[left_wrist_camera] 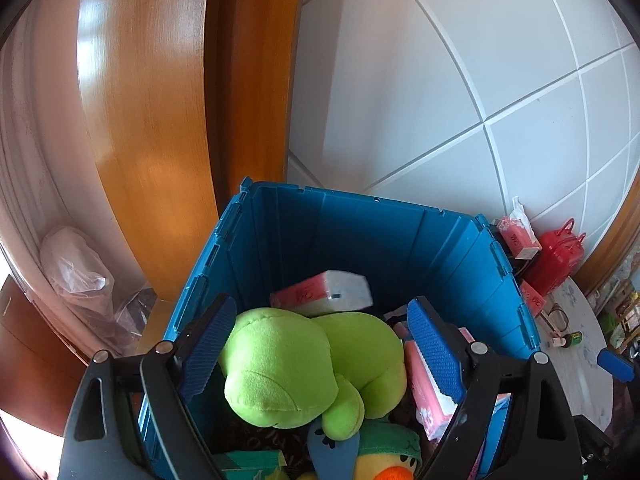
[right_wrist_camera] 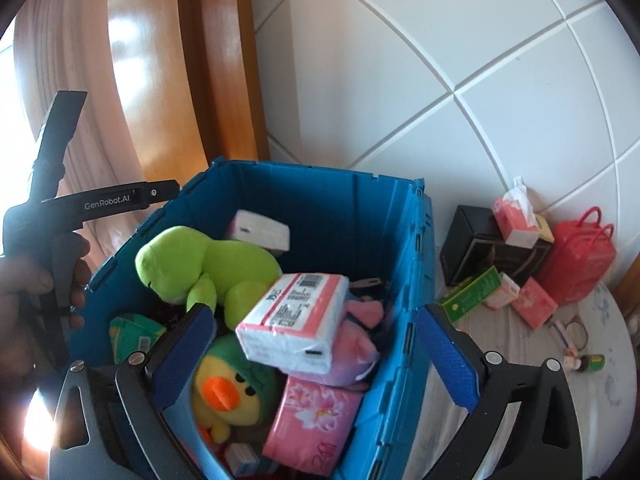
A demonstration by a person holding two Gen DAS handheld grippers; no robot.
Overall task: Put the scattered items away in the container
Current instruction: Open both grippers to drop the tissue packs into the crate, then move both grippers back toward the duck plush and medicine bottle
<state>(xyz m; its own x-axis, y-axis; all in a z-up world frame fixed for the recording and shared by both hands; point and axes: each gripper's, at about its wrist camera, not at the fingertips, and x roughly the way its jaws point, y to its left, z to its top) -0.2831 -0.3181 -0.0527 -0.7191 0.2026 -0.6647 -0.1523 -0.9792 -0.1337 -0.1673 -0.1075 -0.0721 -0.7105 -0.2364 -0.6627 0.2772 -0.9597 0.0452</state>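
A blue crate [left_wrist_camera: 404,240] [right_wrist_camera: 404,280] stands open below both grippers. My left gripper [left_wrist_camera: 322,344] is open above it. A green plush [left_wrist_camera: 300,368] [right_wrist_camera: 208,268] lies between its blue pads on the pile, and the pads do not press it. My right gripper [right_wrist_camera: 318,356] is wide open over the crate's right side. A white and pink tissue pack [right_wrist_camera: 296,320] sits between its pads, apart from both. Another tissue pack [left_wrist_camera: 324,294] [right_wrist_camera: 260,232] looks blurred at the back of the crate. A yellow duck plush [right_wrist_camera: 228,392] and a pink floral pack [right_wrist_camera: 316,420] lie lower down.
A round table [right_wrist_camera: 540,364] right of the crate carries a black box [right_wrist_camera: 480,248], a red bag [right_wrist_camera: 576,264], a green box [right_wrist_camera: 472,294], pink tissue packs and a small bottle [right_wrist_camera: 592,362]. A hand [right_wrist_camera: 24,292] holds the left gripper's handle. Behind are a wooden door frame and a tiled wall.
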